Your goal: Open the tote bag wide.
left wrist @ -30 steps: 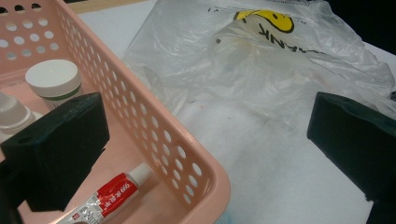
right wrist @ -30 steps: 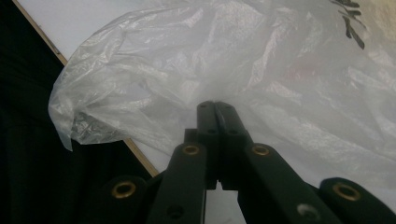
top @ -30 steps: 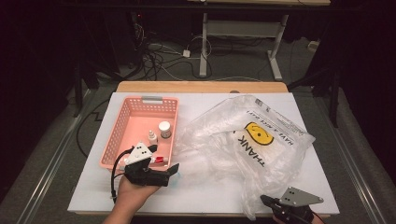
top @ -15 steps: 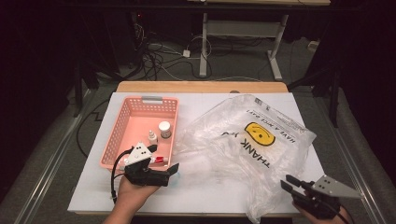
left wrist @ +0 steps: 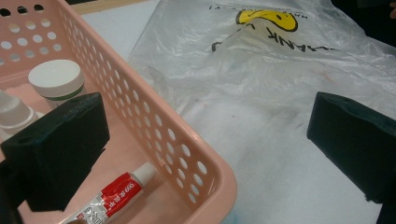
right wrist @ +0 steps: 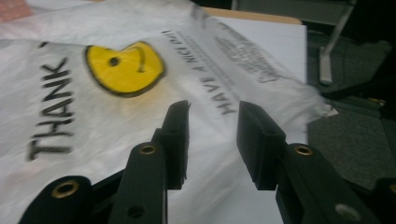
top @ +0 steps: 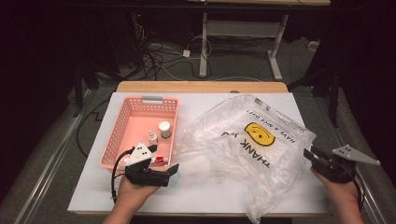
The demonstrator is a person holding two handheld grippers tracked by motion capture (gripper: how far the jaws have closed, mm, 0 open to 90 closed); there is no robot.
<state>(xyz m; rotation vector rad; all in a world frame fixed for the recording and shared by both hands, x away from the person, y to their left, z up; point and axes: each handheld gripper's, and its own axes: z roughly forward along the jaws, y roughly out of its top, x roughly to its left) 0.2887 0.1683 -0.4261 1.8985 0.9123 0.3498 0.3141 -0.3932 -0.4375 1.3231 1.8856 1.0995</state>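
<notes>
Progress is judged early: the small items, a white-capped jar, a dropper bottle and a red-labelled tube, lie inside the pink basket, and bagging is not yet begun. The plastic bag lies crumpled flat just right of the basket, touching its right wall. The left gripper stands wide apart, straddling the basket's near right corner, holding nothing. The right gripper, beyond the bag's far side from the basket, has just been opening; nothing lies between its jaws. Bare table lies in front of the basket.

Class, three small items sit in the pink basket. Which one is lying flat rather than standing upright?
The red-and-white tube. It lies flat near the basket corner, while the white-capped jar and the small dropper bottle stand upright.
</notes>
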